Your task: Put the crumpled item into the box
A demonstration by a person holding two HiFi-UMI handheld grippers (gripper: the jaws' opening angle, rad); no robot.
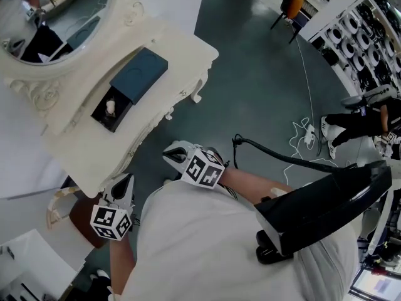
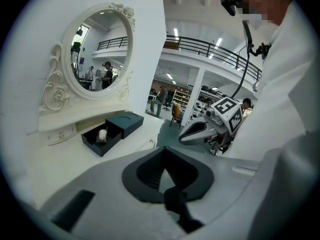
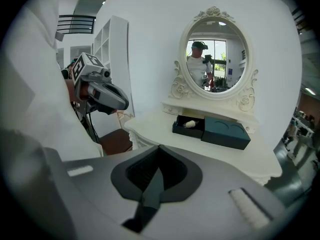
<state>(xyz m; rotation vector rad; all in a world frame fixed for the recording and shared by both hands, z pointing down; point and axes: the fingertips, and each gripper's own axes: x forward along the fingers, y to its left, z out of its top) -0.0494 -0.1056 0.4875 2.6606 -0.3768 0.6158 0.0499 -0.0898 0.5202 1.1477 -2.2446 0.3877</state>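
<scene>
Left tongs [image 1: 121, 190] and right tongs [image 1: 177, 153]: both fully closed, holding nothing, well short of the table [image 1: 178, 52].
The pale crumpled item [image 1: 111, 107] lies in the open tray of the dark box [image 1: 141, 74]. A clumsy reach with closed tongs could shove the light box or flick the item out. No brand or writing is legible, only square markers [image 1: 111, 223].

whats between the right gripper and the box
Nothing stands in the way. In the head view, only a strip of dark floor and bare white tabletop separate the shut right gripper from the box.
</scene>
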